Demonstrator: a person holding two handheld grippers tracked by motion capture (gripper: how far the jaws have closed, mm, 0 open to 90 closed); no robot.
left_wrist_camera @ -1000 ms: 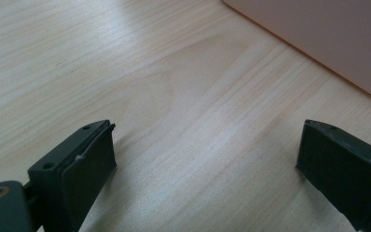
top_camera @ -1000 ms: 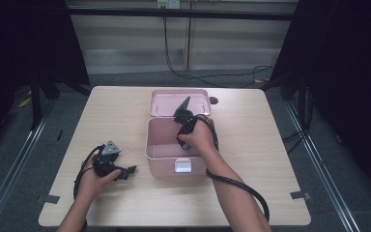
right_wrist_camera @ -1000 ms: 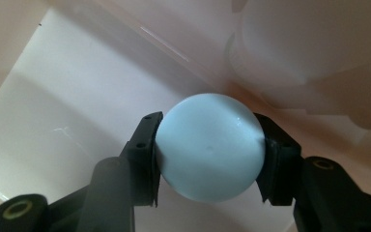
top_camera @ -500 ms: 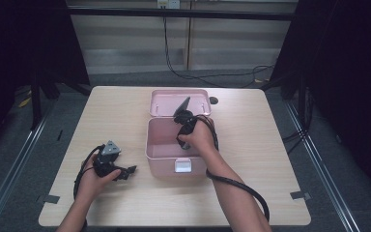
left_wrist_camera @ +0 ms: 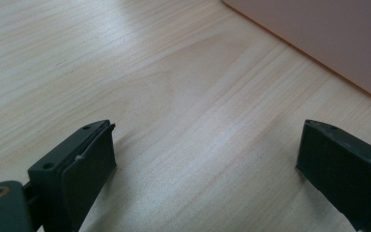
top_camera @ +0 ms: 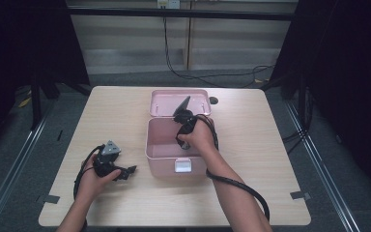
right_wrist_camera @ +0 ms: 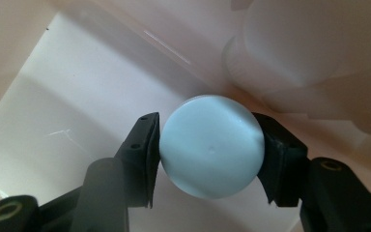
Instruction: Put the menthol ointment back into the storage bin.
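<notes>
Right tool (right_wrist_camera: 211, 153) jaws just eased wider around pale blue cap (right_wrist_camera: 211, 145), body beneath hidden, left tool (left_wrist_camera: 205, 164) apart.

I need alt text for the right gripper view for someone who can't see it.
The right hand-held gripper has a round pale blue cap between its two black jaws, which have just been opening. Behind it are the white floor and pink walls of the pink box, with a blurred whitish bottle at upper right.

Lab recording bay: black curtains (top_camera: 352, 72), metal frame rails (top_camera: 9, 169), lone wooden table (top_camera: 121, 111).
</notes>
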